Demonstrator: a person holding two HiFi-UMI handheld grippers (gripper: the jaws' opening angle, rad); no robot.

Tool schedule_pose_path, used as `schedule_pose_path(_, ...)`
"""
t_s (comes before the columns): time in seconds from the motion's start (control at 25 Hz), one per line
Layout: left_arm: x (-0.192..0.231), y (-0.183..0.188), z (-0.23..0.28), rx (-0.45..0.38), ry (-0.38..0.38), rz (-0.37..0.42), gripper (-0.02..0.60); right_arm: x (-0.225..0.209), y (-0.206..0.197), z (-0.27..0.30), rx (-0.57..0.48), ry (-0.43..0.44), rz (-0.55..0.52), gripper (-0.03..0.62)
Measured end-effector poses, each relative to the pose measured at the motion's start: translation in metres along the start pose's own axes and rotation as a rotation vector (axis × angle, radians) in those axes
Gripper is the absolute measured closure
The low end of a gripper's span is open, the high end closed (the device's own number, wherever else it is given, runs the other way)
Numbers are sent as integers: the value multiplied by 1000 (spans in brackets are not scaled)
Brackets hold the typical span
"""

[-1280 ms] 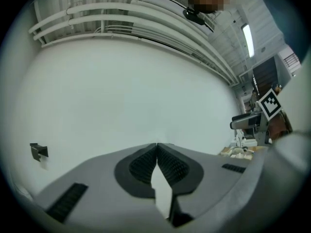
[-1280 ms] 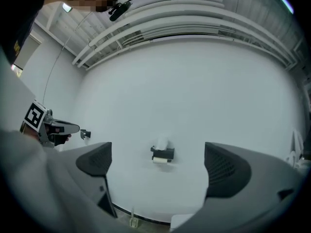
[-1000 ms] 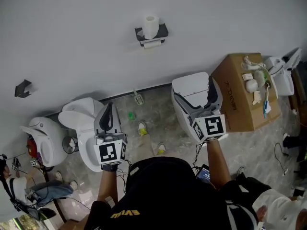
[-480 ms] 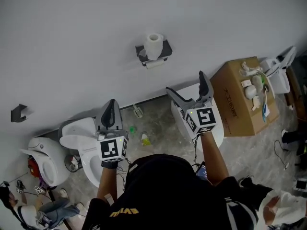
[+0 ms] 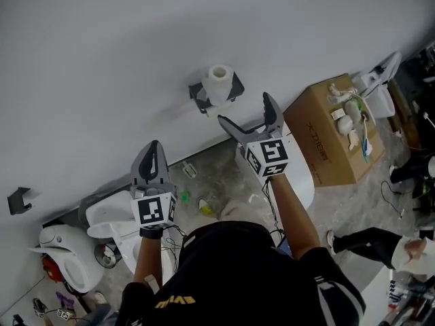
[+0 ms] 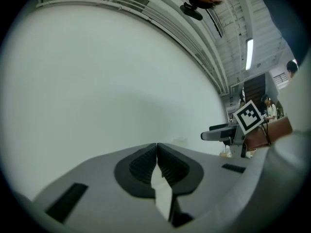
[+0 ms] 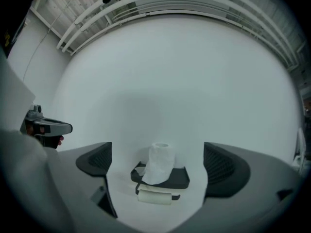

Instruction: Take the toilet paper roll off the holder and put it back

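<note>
A white toilet paper roll (image 5: 218, 82) stands upright on the shelf of a black wall holder (image 5: 216, 94); a second roll (image 7: 154, 196) hangs on the bar under the shelf. In the right gripper view the upright roll (image 7: 159, 163) and the holder (image 7: 161, 178) sit centred between the jaws, some way ahead. My right gripper (image 5: 249, 115) is open, raised just below and right of the holder. My left gripper (image 5: 151, 161) is shut with nothing in it, lower and to the left, facing the bare wall (image 6: 112, 81).
Below on the floor stand white toilets (image 5: 115, 219) and a cardboard box (image 5: 326, 138) with small items on top. A black hook (image 5: 17, 200) is fixed to the wall at the left. A seated person's legs (image 5: 370, 240) show at the right.
Both grippers have risen toward the wall. The right gripper has moved up and left, closer to the holder, which now lies between its open jaws. The left gripper stays shut.
</note>
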State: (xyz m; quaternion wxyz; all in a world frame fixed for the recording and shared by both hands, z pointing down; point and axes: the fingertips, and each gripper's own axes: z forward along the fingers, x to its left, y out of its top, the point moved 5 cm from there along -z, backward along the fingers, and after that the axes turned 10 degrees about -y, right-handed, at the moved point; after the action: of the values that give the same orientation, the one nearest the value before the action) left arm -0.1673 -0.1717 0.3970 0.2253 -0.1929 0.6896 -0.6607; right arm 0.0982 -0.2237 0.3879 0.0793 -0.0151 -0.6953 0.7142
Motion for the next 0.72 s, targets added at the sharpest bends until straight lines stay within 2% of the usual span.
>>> schedule_pose_path(0.44,7,-4,33,10,4,-19,569,2,-25,62,62,25,-10,12)
schedule_pose_path(0.72,11,-7,50,19,11,-2,569,3,-34,95,73,47,-5,15)
